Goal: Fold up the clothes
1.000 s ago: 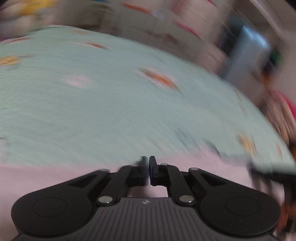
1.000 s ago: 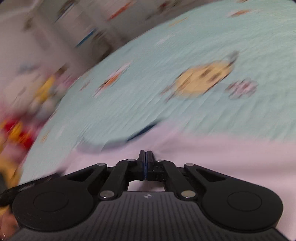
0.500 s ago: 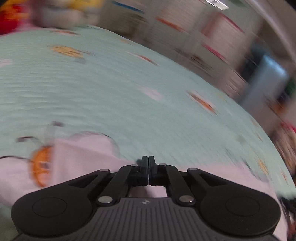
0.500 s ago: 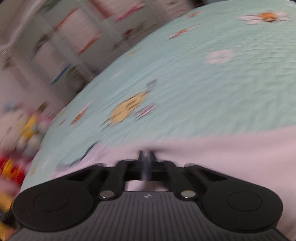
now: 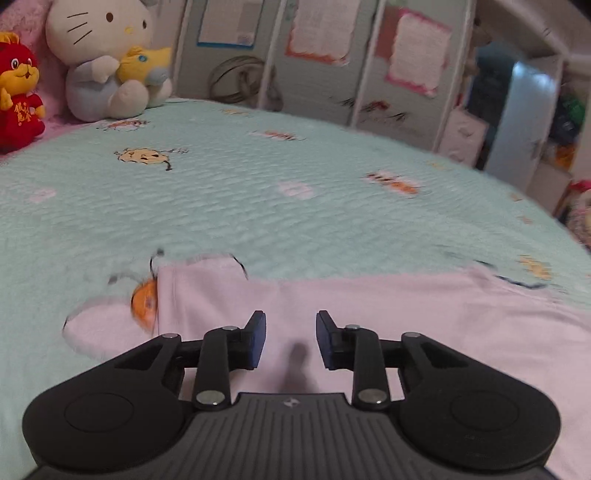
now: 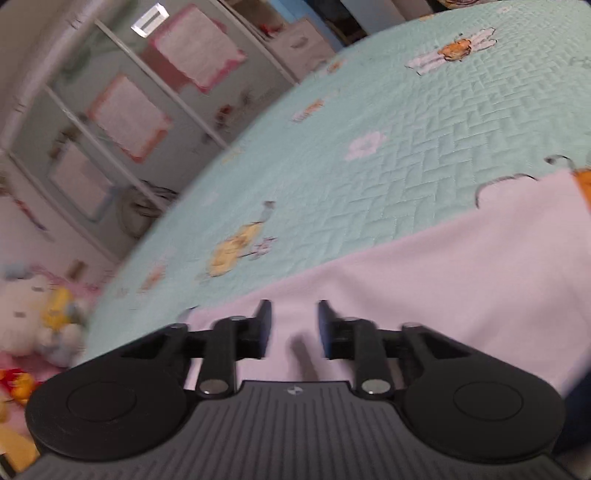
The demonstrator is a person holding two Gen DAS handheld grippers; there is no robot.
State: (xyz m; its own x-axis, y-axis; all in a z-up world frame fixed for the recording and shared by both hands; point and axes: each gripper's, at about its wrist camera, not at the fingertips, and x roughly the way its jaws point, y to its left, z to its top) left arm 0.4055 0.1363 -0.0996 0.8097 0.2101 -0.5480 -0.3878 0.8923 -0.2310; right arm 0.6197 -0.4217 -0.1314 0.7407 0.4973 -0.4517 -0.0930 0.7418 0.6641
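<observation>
Letting go: left gripper (image 5: 290, 339) jaws opening, nothing between pads; right gripper (image 6: 294, 328) same. Pink garment (image 5: 406, 314) lies flat on teal quilt (image 5: 258, 206) under both, far edge just ahead. I judge fold laid, so grip unneeded.

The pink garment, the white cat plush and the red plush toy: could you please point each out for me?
pink garment (image 5: 406, 317): left wrist view, flat middle of the fabric.
white cat plush (image 5: 99, 26): left wrist view, its face.
red plush toy (image 5: 18, 110): left wrist view, its red body.
</observation>
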